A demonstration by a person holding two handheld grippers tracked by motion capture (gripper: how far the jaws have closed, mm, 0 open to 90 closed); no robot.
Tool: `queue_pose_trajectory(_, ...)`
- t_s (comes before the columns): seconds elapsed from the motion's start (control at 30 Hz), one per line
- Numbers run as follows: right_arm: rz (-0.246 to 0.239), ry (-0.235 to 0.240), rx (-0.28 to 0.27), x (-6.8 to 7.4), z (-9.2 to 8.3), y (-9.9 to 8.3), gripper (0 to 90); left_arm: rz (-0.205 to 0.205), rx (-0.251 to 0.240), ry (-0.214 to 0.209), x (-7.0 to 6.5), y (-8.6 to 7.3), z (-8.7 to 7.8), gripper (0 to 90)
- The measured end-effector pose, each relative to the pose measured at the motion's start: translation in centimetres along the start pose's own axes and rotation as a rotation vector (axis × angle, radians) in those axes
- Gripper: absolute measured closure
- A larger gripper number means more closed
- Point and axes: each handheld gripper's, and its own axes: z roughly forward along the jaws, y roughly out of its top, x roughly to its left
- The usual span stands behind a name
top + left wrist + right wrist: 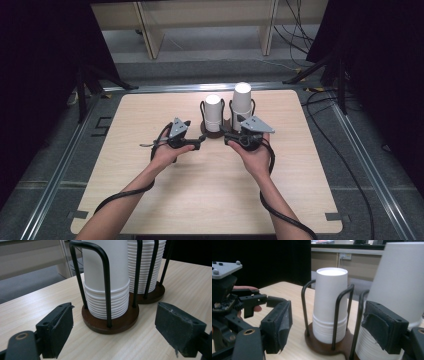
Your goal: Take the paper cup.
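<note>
White paper cup stack (pixel 106 280) in wire holder (pixel 110 317): ahead of left gripper (pixel 113 327), between its released fingers (pixel 58 327). Right gripper (pixel 334 332): fingers (pixel 278 325) released, taller stack (pixel 397 290) just beyond.

Black grippers (pixel 202 142) with grey triangular plates, padded jaws, black cables.

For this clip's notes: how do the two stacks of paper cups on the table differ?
The left cup stack is shorter; the right cup stack rises well above it. In the high view, the left stack's top sits only a little above its holder's black wire loops, while the right stack stands far clear of its loops. Both are white cups stacked upside down, each on a round dark-brown base, side by side in front of the left gripper and right gripper.
</note>
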Motion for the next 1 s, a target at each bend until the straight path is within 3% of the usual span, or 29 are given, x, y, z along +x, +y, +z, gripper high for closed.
queue_pose_trajectory(0.07, -0.023, -0.011, -0.005, 0.1, 0.9, 0.4, 24.7, -0.004, 0.004, 0.002, -0.1, 0.2, 0.6, 14.9)
queue_pose_trajectory(0.27, -0.019, -0.030, 0.014, 0.2, 3.4, 2.0, 25.7, -0.016, 0.017, 0.012, -0.1, 0.5, 2.4, 16.3)
queue_pose_trajectory(0.33, -0.058, -0.041, -0.003, -0.1, 4.2, 2.6, 25.9, -0.019, 0.020, 0.015, 0.0, 0.5, 2.9, 16.7)
queue_pose_trajectory(0.37, -0.058, -0.041, -0.003, -0.1, 4.2, 2.6, 25.9, -0.019, 0.020, 0.015, 0.0, 0.5, 2.9, 16.8)
queue_pose_trajectory(0.4, -0.029, -0.035, 0.009, 0.1, 4.5, 2.7, 26.0, -0.023, 0.024, 0.018, 0.0, 0.6, 3.1, 16.8)
queue_pose_trajectory(0.43, -0.057, -0.049, 0.012, -0.1, 5.3, 3.1, 26.4, -0.029, 0.028, 0.021, 0.1, 0.5, 3.4, 17.2)
queue_pose_trajectory(0.67, -0.067, -0.073, 0.039, -0.5, 7.5, 3.3, 26.8, -0.038, 0.037, 0.022, 0.2, 0.7, 4.4, 17.8)
queue_pose_trajectory(0.77, -0.034, -0.079, 0.051, -0.3, 8.1, 3.0, 26.9, -0.030, 0.044, 0.024, 0.1, 0.8, 4.7, 17.9)
queue_pose_trajectory(0.87, -0.073, -0.103, 0.052, -0.6, 8.5, 3.0, 27.0, -0.036, 0.040, 0.028, 0.1, 0.8, 4.9, 18.1)
queue_pose_trajectory(0.93, -0.051, -0.106, 0.058, -0.4, 8.7, 2.9, 27.2, -0.044, 0.040, 0.028, 0.1, 0.7, 5.1, 18.2)
queue_pose_trajectory(1.0, -0.059, -0.107, 0.053, -0.5, 9.0, 2.9, 27.6, -0.043, 0.047, 0.029, 0.1, 0.6, 5.2, 18.4)
